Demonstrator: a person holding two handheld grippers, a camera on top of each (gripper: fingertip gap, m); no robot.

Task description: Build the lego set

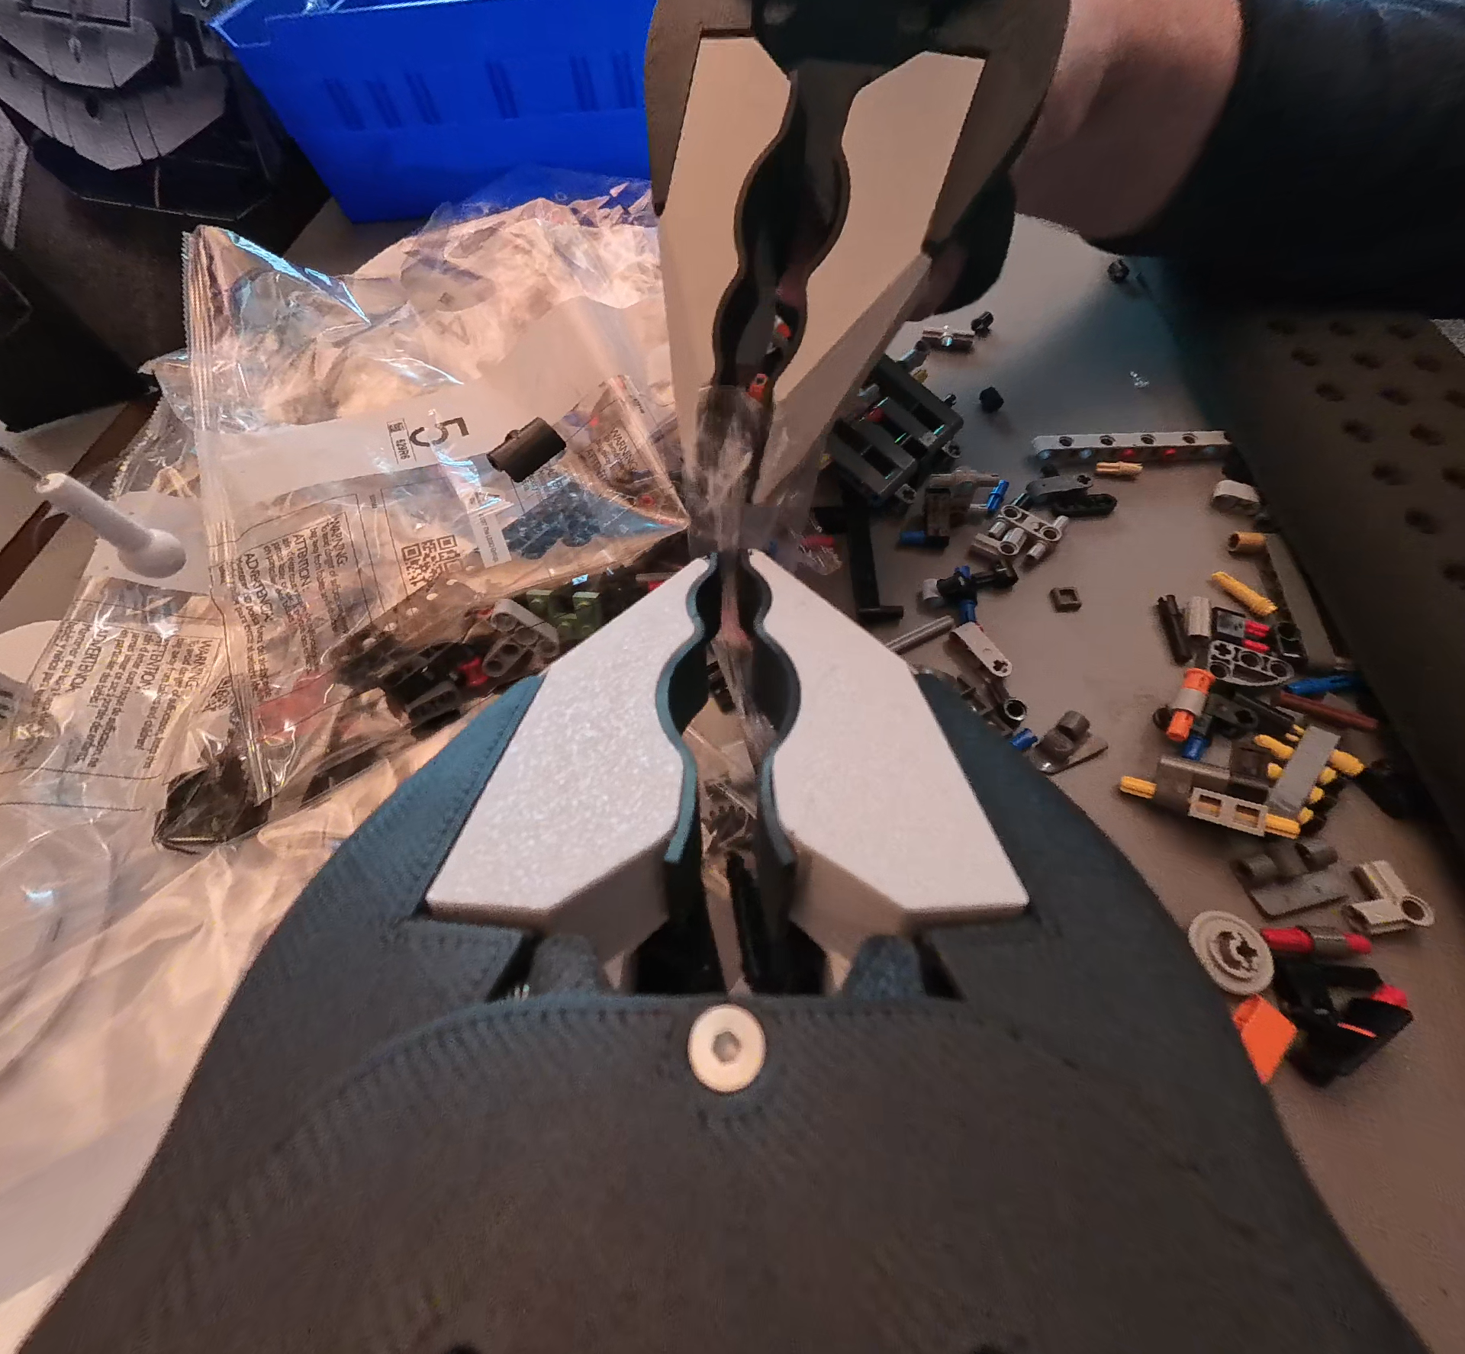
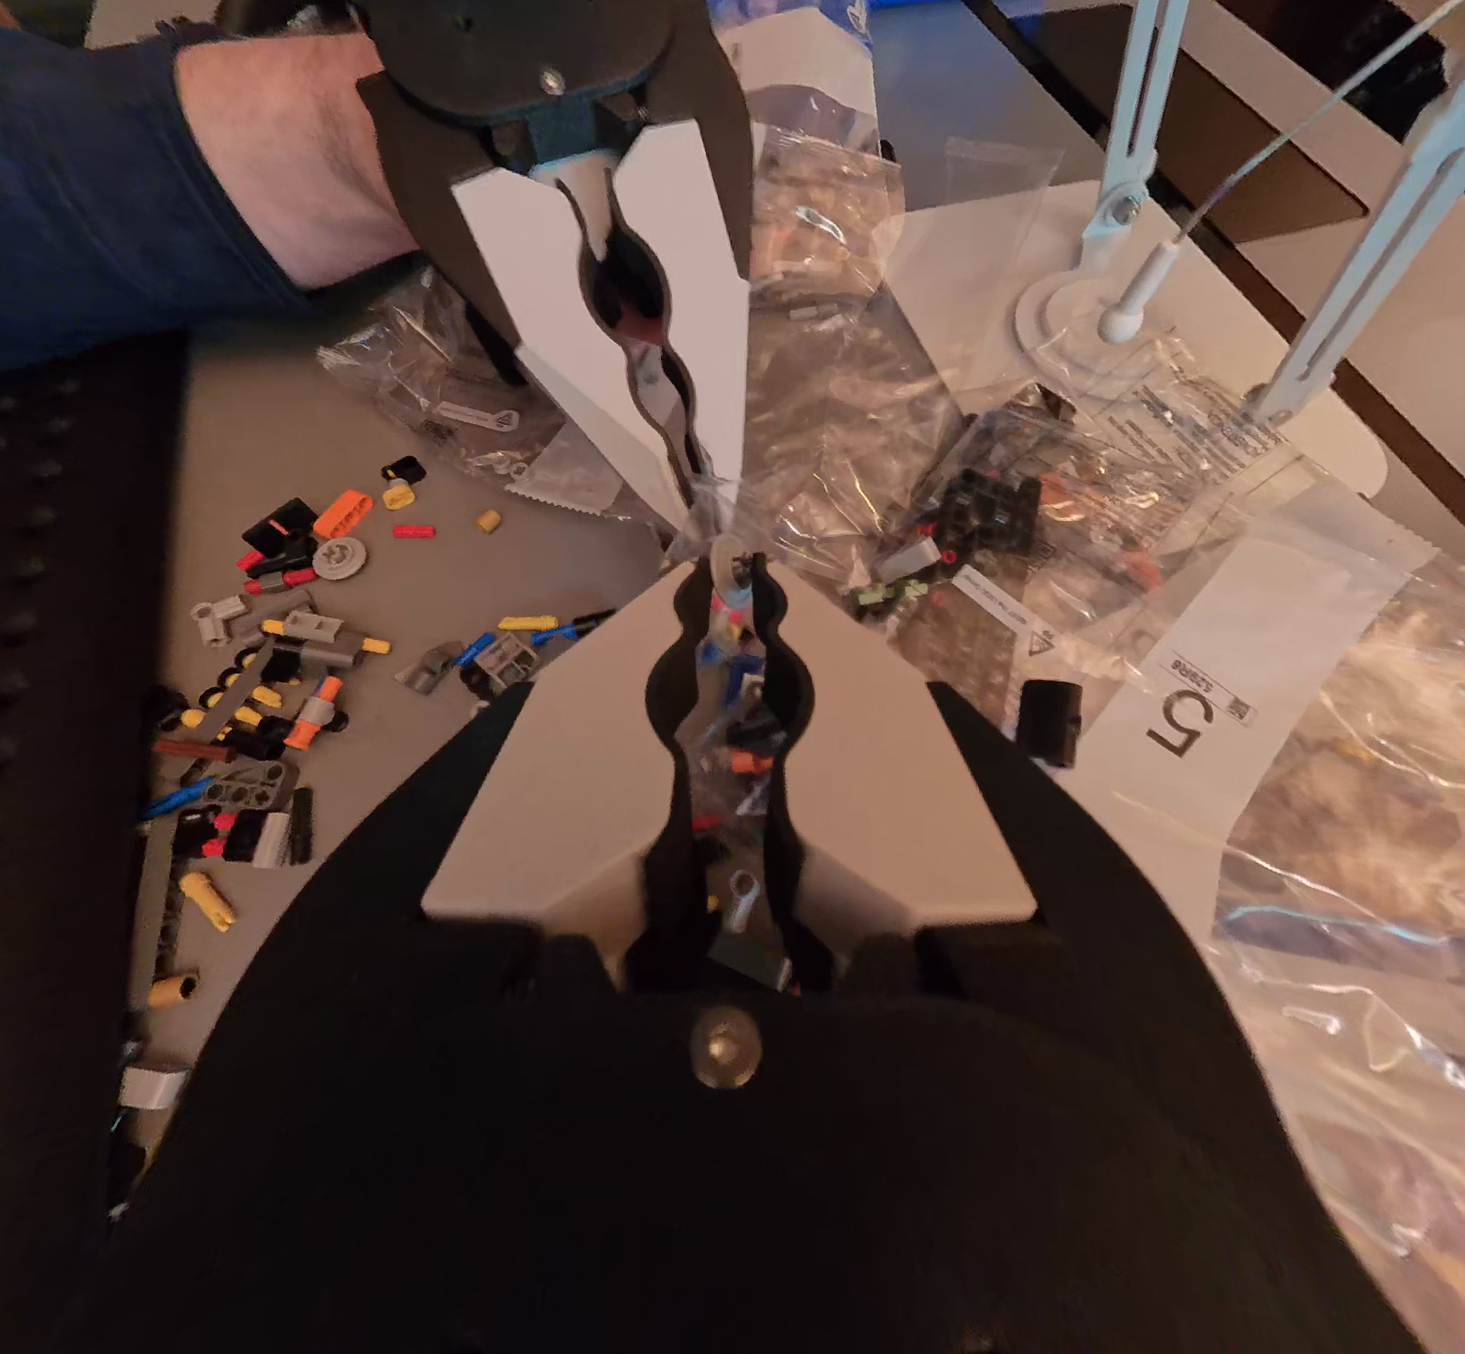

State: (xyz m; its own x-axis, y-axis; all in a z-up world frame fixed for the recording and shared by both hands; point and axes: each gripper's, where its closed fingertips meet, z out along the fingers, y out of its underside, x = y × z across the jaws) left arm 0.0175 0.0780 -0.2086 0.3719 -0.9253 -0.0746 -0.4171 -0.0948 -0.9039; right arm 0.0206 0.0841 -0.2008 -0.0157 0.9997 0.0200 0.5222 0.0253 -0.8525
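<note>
Here both the left tongs (image 1: pixel 731 563) and right tongs (image 2: pixel 725 563) pinch one clear bag (image 1: pixel 725 468), stretched taut between them.

I see my left hand-held gripper (image 1: pixel 725 563) as coarse, matt black printed plastic with ribbed layer lines, grainy pale finger (image 1: pixel 587 745) faces and a shiny metal screw (image 1: pixel 725 1048). The bag (image 1: pixel 725 476) pinched at centre frame is clear, glossy, crinkled film. Loose lego pieces (image 1: pixel 1237 690) at right look like smooth hard plastic on a matt grey tabletop (image 1: pixel 1110 579). The blue bin (image 1: pixel 476 72) at upper left is glossy plastic.

Dim, warm light (fisheye-warped edges)
</note>
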